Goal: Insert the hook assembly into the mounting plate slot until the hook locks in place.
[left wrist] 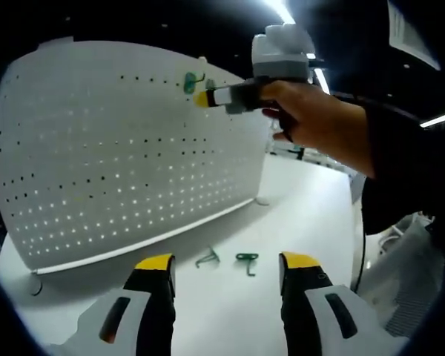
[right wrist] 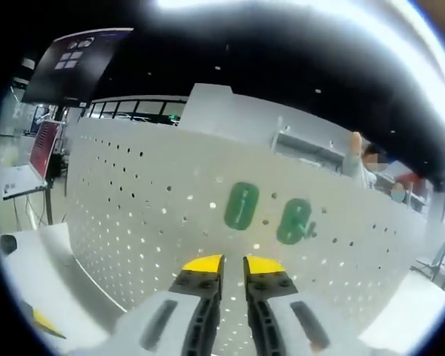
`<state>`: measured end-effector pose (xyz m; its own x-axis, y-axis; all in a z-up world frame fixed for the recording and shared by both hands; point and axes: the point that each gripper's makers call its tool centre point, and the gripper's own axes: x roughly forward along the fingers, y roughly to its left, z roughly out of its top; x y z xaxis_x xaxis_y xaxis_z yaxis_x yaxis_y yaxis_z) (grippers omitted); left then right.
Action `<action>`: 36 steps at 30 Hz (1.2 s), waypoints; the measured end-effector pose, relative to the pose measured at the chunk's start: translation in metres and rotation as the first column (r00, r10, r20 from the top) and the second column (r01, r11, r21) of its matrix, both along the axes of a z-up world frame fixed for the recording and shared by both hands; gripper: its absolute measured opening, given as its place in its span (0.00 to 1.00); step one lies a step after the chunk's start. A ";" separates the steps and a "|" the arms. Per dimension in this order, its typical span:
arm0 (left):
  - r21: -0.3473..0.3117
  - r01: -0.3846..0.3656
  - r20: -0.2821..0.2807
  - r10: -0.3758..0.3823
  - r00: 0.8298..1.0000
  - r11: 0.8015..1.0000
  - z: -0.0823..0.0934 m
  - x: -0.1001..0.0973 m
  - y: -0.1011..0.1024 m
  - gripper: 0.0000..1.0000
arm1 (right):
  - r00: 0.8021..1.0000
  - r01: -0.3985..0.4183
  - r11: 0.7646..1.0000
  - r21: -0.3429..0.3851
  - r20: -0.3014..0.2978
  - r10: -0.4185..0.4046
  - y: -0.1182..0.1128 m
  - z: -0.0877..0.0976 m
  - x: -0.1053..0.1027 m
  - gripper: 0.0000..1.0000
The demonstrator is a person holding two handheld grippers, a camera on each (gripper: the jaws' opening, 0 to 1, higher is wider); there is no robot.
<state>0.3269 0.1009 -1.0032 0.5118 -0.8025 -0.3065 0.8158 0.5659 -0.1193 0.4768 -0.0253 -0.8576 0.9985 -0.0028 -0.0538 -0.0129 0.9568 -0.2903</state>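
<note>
Right gripper (right wrist: 222,261) jaws nearly pressed together, empty, just below two green hooks (right wrist: 241,205) on the pegboard (right wrist: 133,215). Left gripper (left wrist: 226,261) spread over spare hooks (left wrist: 246,259) on the table (left wrist: 304,200). Risk: an unlocked hook dropping out.

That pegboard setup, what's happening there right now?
A person is fitting green hooks into a white pegboard standing on a table. The right gripper, held in the person's hand, is up at the board with its jaws nearly closed and nothing visible between them; two green hooks sit on the board just ahead of it. The left gripper hangs back, open, over the table, where two more hooks lie loose.
</note>
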 end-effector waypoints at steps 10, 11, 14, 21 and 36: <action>0.004 0.000 0.004 0.000 1.000 1.000 0.000 0.001 0.001 0.57 | 0.997 -0.015 1.000 0.022 -0.074 0.016 -0.007 -0.036 -0.023 0.10; 0.005 0.001 0.004 -0.001 1.000 1.000 0.000 0.000 0.000 0.57 | 0.997 -0.015 1.000 0.026 -0.081 0.017 -0.007 -0.039 -0.026 0.11; 0.007 0.004 0.005 -0.004 1.000 1.000 0.000 0.000 0.000 0.57 | 0.995 -0.018 0.999 0.028 -0.098 0.021 -0.009 -0.047 -0.033 0.11; 0.010 0.004 0.008 -0.004 1.000 1.000 0.000 -0.001 0.000 0.57 | 0.990 -0.031 0.999 0.036 -0.136 0.036 -0.010 -0.065 -0.051 0.12; 0.019 0.010 0.010 -0.010 1.000 1.000 -0.001 -0.002 0.000 0.56 | 0.963 -0.067 0.998 0.014 -0.262 0.069 -0.018 -0.113 -0.088 0.13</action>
<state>0.3247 0.1007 -1.0046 0.5066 -0.8019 -0.3167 0.8227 0.5595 -0.1007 0.3892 -0.0433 -0.9709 0.9474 0.0655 -0.3134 -0.1530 0.9524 -0.2636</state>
